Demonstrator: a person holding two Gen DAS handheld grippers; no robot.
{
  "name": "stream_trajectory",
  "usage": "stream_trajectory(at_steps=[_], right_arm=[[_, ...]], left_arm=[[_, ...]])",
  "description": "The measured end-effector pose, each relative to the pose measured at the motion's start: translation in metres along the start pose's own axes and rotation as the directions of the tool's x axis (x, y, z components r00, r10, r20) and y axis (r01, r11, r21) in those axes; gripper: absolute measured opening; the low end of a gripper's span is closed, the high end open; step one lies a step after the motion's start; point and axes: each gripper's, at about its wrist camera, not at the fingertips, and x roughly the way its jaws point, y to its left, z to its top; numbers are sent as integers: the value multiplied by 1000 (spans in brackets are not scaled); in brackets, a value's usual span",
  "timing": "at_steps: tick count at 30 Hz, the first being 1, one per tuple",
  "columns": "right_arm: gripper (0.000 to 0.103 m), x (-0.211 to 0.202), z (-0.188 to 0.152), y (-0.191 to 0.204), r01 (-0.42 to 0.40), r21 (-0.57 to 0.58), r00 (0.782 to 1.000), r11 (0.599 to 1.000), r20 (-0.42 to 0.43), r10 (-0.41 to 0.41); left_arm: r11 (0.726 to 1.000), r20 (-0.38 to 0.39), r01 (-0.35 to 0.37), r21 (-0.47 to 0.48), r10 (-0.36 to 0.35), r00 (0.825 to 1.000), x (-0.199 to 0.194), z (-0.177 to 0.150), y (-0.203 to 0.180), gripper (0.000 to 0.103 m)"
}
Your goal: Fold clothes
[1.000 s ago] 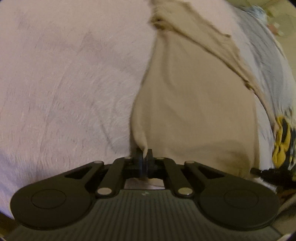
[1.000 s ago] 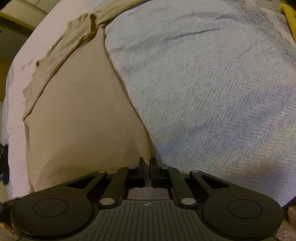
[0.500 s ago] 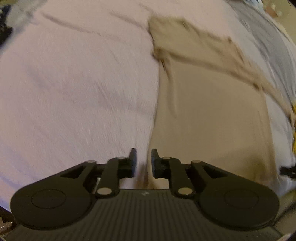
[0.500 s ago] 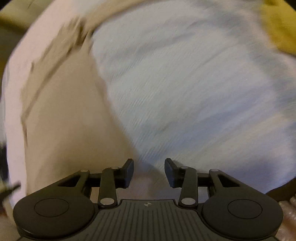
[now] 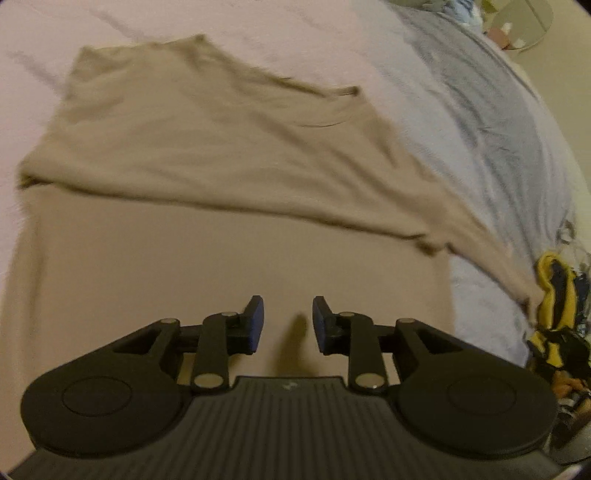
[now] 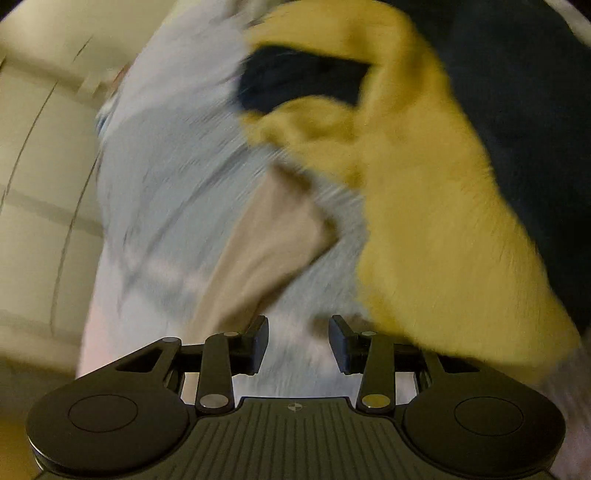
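Observation:
A beige T-shirt [image 5: 221, 155] lies spread on the bed, its upper part folded down across the body and one sleeve trailing to the right. My left gripper [image 5: 288, 317] hovers over the shirt's lower body, its jaws opening with nothing between them. In the blurred right wrist view, my right gripper [image 6: 298, 332] stands open and empty just below the tip of the beige sleeve [image 6: 269, 236]. A yellow and dark navy garment [image 6: 424, 206] lies bunched to the right of that sleeve.
A blue-grey herringbone blanket [image 5: 498, 122] covers the right side of the bed, and a pink sheet [image 5: 258, 22] covers the left. The yellow garment [image 5: 554, 288] sits at the bed's right edge. A pale panelled wall [image 6: 37, 184] shows beyond the blanket [image 6: 166, 166].
Both grippers were shut on the shirt's fabric and have let go and opened. The left view has swung across the shirt; the right view has swung towards the yellow garment.

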Motion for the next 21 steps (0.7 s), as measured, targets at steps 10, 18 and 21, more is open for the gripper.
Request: stream_trajectory(at_steps=[10, 18, 21], right_arm=[[4, 35, 22, -20, -14, 176, 997, 984, 81, 0], [1, 16, -43, 135, 67, -481, 987, 874, 162, 13], [1, 3, -131, 219, -2, -788, 988, 615, 94, 124]], left_arm=[[995, 18, -29, -99, 31, 999, 0, 8, 19, 24], [987, 46, -19, -160, 27, 999, -24, 1, 49, 23], [977, 49, -3, -211, 14, 999, -32, -3, 70, 23]])
